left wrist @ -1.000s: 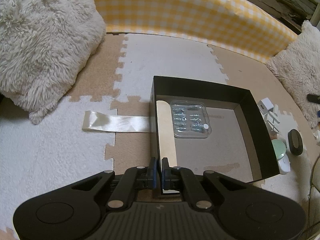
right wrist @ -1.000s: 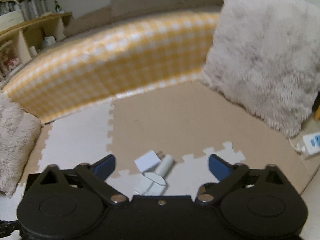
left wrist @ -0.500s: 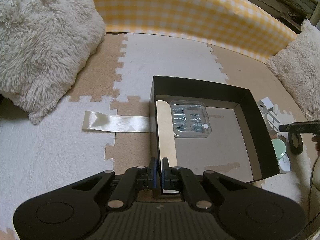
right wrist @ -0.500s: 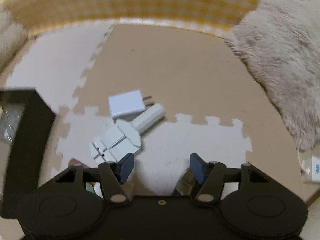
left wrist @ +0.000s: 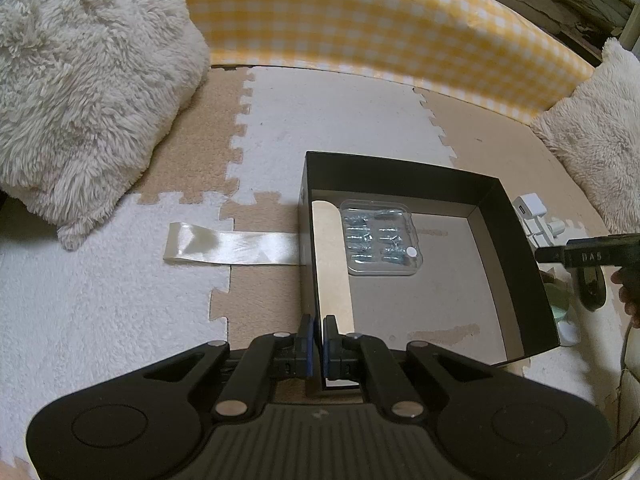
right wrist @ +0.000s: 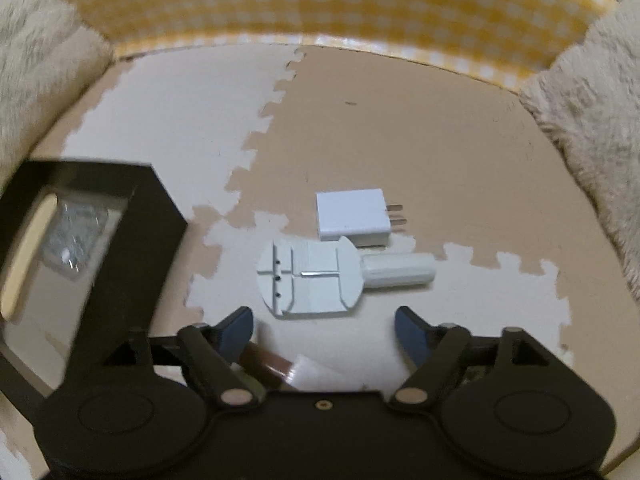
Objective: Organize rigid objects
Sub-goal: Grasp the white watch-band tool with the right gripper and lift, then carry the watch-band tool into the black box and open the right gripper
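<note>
A black open box (left wrist: 516, 240) sits on the foam mat, with a clear blister pack of small metal parts (left wrist: 380, 238) inside. My left gripper (left wrist: 318, 344) is shut on the box's near-left wall. The box also shows at the left of the right wrist view (right wrist: 132, 248). My right gripper (right wrist: 324, 330) is open and empty, just above a white round tool with a handle (right wrist: 312, 276) and a white plug adapter (right wrist: 352, 216) on the mat right of the box. The right gripper also shows in the left wrist view at the far right (left wrist: 588, 256).
A shiny ribbon strip (left wrist: 232, 246) lies left of the box. Fluffy cushions (left wrist: 80, 80) and a yellow checked bolster (left wrist: 360, 20) ring the mat. A brown-and-white object (right wrist: 276, 368) lies under the right gripper. A dark oval object (left wrist: 592, 292) and a pale green item (left wrist: 560, 304) lie right of the box.
My right gripper has tilted down and moved toward the white tool and adapter, staying open. It has entered the left wrist view. The left gripper and box have not moved.
</note>
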Demonstrator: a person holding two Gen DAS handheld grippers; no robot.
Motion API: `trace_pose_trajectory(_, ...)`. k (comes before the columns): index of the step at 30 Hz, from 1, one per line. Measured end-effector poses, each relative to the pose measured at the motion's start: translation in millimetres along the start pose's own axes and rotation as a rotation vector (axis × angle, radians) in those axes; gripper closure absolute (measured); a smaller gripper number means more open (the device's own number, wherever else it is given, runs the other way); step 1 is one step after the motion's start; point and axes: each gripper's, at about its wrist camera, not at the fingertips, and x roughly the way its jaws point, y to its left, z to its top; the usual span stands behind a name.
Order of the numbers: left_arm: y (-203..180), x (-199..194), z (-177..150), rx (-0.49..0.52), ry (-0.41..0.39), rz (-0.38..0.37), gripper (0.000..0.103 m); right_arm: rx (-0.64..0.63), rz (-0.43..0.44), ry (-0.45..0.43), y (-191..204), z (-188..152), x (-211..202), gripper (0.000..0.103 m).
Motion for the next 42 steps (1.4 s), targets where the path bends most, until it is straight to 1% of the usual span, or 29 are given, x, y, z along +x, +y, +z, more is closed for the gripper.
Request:
trace_pose_trajectory(4, -0.2, 0.0, 0.0, 0.0, 0.0, 0.0, 0.099, 0.081, 0.018, -0.011, -3.4, 1.9, 7.8, 0.02)
trace_pose_trajectory(7, 0.0, 0.0, 0.0, 0.0, 0.0, 0.0, 0.099, 0.116, 0.028, -0.018, -4.0, 3.4, 14.6, 0.02)
trace_pose_trajectory(11, -0.1, 0.0, 0.1, 0.0, 0.0, 0.0, 0.099, 0.127, 0.022, -0.009, 1.0, 6.5, 22.9, 0.02)
trace_pose_trajectory(18, 0.0, 0.1, 0.2, 0.0, 0.0, 0.0, 0.099, 0.131, -0.028, -0.009, 7.1, 8.3, 29.0, 0.021)
trace_pose_trajectory(19, 0.0, 0.1, 0.2, 0.0, 0.0, 0.0, 0.099, 0.127, -0.031, -0.01, 7.8, 7.9, 28.9, 0.023)
trace_pose_trajectory(21, 0.0, 0.0, 0.1, 0.0, 0.0, 0.0, 0.099, 0.108, -0.045, -0.014, 9.7, 7.7, 28.3, 0.031)
trace_pose_trajectory(22, -0.1, 0.0, 0.0, 0.001, 0.0, 0.0, 0.099, 0.105, -0.046, -0.017, 9.4, 8.0, 26.9, 0.038)
trace_pose_trajectory(25, 0.0, 0.0, 0.2, 0.0, 0.0, 0.0, 0.099, 0.126, -0.026, -0.01, 6.1, 9.6, 24.3, 0.038)
trace_pose_trajectory(29, 0.0, 0.1, 0.3, -0.001, 0.0, -0.001, 0.099, 0.097, -0.03, -0.003, 10.2, 8.5, 21.6, 0.038)
trace_pose_trajectory(31, -0.3, 0.1, 0.3, 0.0, 0.001, -0.001, 0.099, 0.092, -0.022, -0.018, 12.0, 9.9, 14.8, 0.038)
trace_pose_trajectory(35, 0.1, 0.1, 0.1, 0.0, 0.0, 0.0, 0.099, 0.096, 0.012, -0.076, 16.1, 14.8, -5.6, 0.038)
trace_pose_trajectory(39, 0.1, 0.1, 0.3, 0.0, 0.0, 0.0, 0.099, 0.112, 0.08, -0.15, 26.6, 19.3, -31.7, 0.038)
trace_pose_trajectory(42, 0.2, 0.3, 0.2, -0.001, 0.001, -0.001, 0.099, 0.107, 0.151, -0.199, 43.9, 19.4, -51.6, 0.038)
